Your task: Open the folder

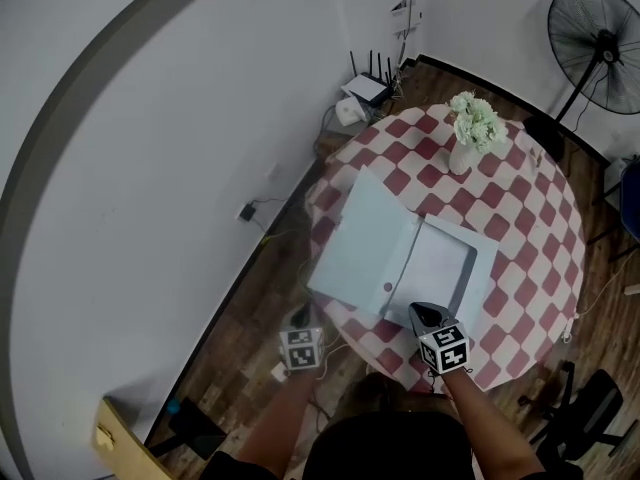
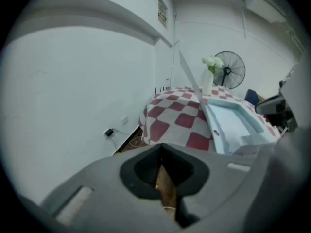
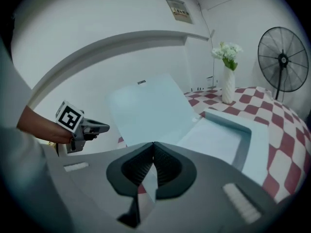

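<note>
Standing tilted with nothing holding it, the cover (image 1: 362, 240) could drop shut, or flop past the table (image 1: 545, 228) edge and drag the folder (image 1: 440, 268) along. The left gripper (image 1: 299, 318) and right gripper (image 1: 424, 314) hang near it, jaws closed on nothing. The pale blue folder lies open by the table's left edge, base flat.

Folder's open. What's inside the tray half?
The folder tray shows only a flat pale surface within its raised walls, with no loose items. Whether that is paper or the bare bottom cannot be told. Anything beneath that surface is covered.
</note>
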`<act>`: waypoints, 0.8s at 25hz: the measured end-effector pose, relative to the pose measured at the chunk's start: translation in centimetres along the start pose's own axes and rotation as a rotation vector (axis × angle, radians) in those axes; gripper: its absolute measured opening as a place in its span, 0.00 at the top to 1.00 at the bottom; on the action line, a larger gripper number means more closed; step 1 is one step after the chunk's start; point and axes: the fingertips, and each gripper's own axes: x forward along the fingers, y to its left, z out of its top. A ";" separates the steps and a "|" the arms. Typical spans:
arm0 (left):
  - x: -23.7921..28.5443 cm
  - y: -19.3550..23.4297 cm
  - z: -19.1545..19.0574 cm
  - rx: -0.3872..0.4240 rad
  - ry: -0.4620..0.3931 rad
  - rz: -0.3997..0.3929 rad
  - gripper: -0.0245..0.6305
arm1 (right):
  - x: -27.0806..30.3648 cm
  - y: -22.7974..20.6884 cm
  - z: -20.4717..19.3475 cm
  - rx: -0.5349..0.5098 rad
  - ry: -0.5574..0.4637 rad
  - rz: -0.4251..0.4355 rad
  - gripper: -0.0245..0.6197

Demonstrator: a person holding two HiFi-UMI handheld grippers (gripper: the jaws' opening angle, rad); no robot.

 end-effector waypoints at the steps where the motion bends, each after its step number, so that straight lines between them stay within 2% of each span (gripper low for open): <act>1: -1.5 -0.6 0.4 0.005 -0.027 -0.012 0.96 | -1.1 0.0 0.2 0.002 -0.013 -0.021 0.96; 6: -8.9 -6.3 3.8 -0.048 -0.196 -0.128 0.96 | -7.7 -0.8 0.4 0.021 -0.084 -0.134 0.96; 11: -13.2 -13.1 8.1 0.064 -0.359 -0.219 0.96 | -14.3 -2.2 1.0 0.007 -0.154 -0.258 0.96; 15: -15.6 -16.8 11.3 0.085 -0.439 -0.271 0.96 | -18.9 -3.1 1.9 0.025 -0.232 -0.314 0.96; 20: -17.7 -20.6 15.3 0.116 -0.523 -0.275 0.96 | -24.2 -4.9 4.3 0.003 -0.338 -0.354 0.96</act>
